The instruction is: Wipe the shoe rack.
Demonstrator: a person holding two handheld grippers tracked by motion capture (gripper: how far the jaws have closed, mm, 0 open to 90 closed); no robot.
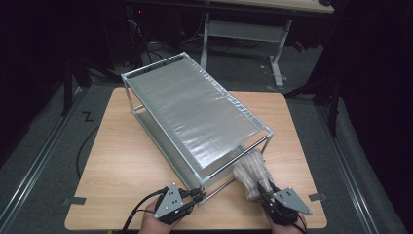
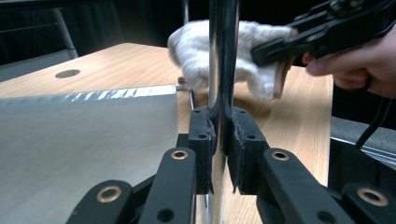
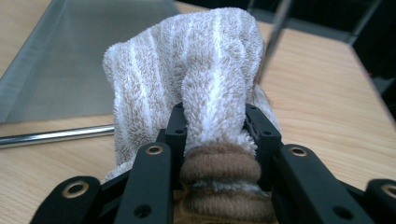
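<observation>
A two-tier metal rack stands askew on the wooden table. My left gripper is shut on the rack's near corner post; its pads clamp the chrome tube from both sides. My right gripper is shut on a folded beige-and-white striped towel, held next to the rack's near right end. In the right gripper view the towel bulges up between the jaws and hides what lies behind it. In the left gripper view the towel and the right gripper sit just beyond the post.
The rack's lower shelf spreads to the left of the post. A low chrome rail runs along the table near the towel. Bare tabletop lies left of the rack. A desk frame stands on the dark floor behind the table.
</observation>
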